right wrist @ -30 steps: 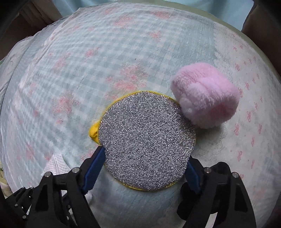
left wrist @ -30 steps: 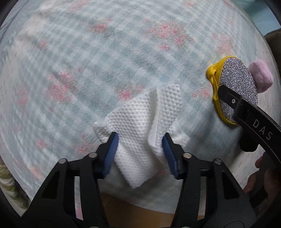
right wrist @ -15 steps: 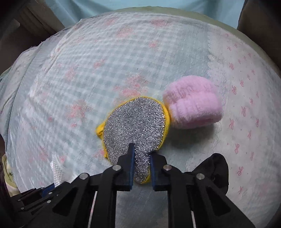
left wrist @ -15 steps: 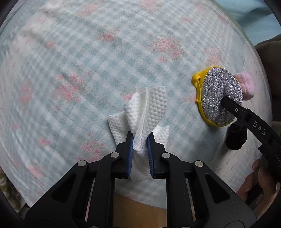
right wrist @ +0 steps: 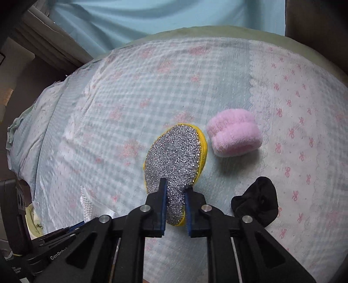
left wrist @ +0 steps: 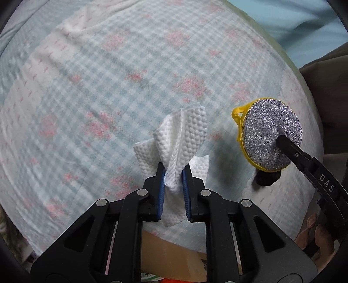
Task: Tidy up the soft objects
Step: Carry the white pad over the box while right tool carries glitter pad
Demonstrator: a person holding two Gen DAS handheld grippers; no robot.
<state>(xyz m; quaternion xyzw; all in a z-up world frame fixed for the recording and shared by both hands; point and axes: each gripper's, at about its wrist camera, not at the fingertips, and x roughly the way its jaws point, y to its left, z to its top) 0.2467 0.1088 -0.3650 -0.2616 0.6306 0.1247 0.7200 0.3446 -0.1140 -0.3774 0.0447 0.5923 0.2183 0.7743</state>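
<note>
My left gripper (left wrist: 173,174) is shut on a white textured cloth (left wrist: 183,135), bunched between the blue pads and lifted above the checked bedspread (left wrist: 97,87). My right gripper (right wrist: 175,187) is shut on the near edge of a round silver scouring pad with a yellow rim (right wrist: 176,152), held up off the bed; it also shows in the left wrist view (left wrist: 269,137). A pink fluffy roll (right wrist: 235,135) lies just right of the pad. A black sock (right wrist: 256,202) lies crumpled to the right of my right gripper.
The bedspread (right wrist: 130,98) covers a bed with a light blue curtain (right wrist: 152,15) behind it. A cardboard box (left wrist: 169,252) sits below the bed's near edge. A brown surface (left wrist: 326,65) stands at the right.
Both grippers closed, the left on the white cloth and the right on the scouring pad, then lifted them off the bed and drew back.
</note>
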